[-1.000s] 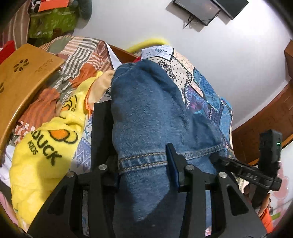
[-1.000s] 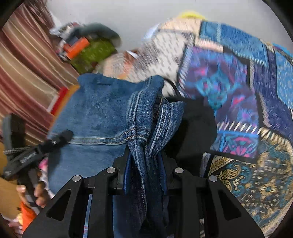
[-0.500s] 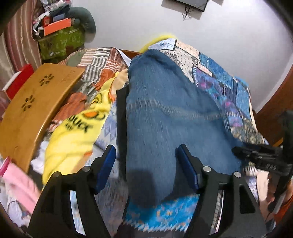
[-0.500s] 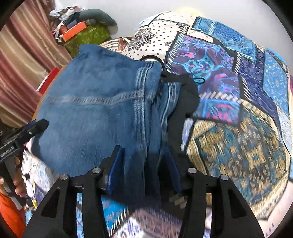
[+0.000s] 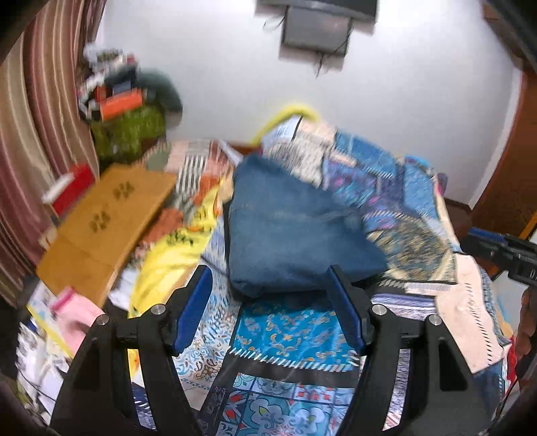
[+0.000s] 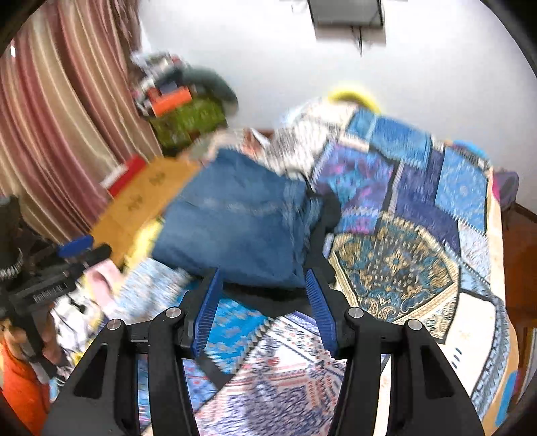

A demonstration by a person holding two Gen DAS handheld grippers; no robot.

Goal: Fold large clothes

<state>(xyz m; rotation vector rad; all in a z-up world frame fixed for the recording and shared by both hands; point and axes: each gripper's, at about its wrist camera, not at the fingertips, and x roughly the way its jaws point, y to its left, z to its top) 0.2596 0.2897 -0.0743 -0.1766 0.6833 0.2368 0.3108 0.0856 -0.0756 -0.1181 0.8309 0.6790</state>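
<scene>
Folded blue jeans (image 5: 288, 231) lie in a thick rectangle on the patchwork bedspread (image 5: 288, 332); they also show in the right wrist view (image 6: 235, 228), on top of a black garment (image 6: 319, 248). My left gripper (image 5: 270, 295) is open and empty, pulled back just short of the jeans' near edge. My right gripper (image 6: 263, 302) is open and empty, also just short of the jeans. The right gripper shows at the left wrist view's right edge (image 5: 496, 248); the left gripper shows at the right wrist view's left edge (image 6: 50, 268).
A yellow "duck" garment (image 5: 171, 251) and a wooden lap table (image 5: 104, 221) lie left of the jeans. A pile of boxes and bags (image 5: 124, 114) stands in the far corner by striped curtains (image 5: 33, 134). A wall screen (image 5: 315, 30) hangs above.
Both grippers were shut on the jeans a second ago. They opened, let the jeans drop folded on the bed, and drew back and up away from them.
</scene>
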